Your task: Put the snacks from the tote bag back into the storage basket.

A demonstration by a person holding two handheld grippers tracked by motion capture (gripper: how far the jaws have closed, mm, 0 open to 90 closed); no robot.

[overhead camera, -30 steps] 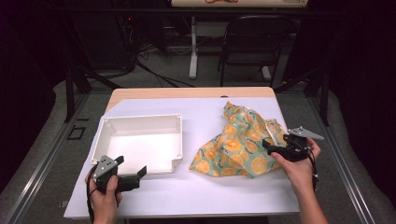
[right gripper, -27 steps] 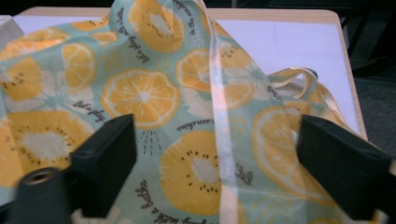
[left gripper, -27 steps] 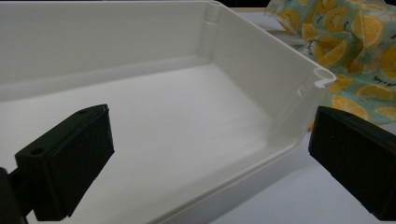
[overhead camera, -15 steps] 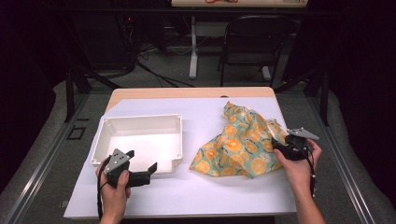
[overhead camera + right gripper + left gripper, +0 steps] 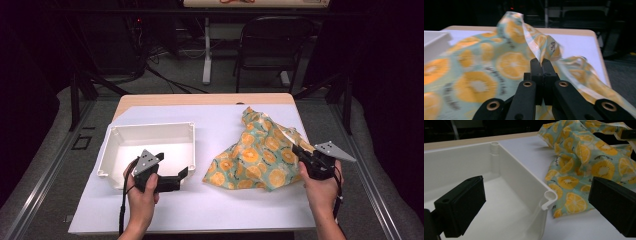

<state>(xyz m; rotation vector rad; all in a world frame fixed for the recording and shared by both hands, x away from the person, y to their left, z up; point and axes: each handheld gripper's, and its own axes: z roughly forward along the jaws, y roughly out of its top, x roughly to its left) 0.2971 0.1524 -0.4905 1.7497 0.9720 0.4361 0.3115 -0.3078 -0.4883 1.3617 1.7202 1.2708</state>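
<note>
Nearest the front edge of the tabletop [image 5: 200,210], the person's two hands each hold a gripper. The left gripper [image 5: 181,176] hovers at the front right corner of the white bin [image 5: 112,150], its jaws spread wide with nothing between them; in the left gripper view that corner of the bin sits in the gap, touched by neither jaw. Toward the right edge, the right gripper [image 5: 296,150] has just been closing, and its jaws now meet on a pale hem of the orange-slice cloth [image 5: 255,157], a fold pinched between the pads and standing up from them in the right gripper view. The cloth lies crumpled on the right half of the tabletop, just beside the bin but apart from it, its far end peaked toward the back edge. Beyond the table stands a dark chair [image 5: 272,45].
</note>
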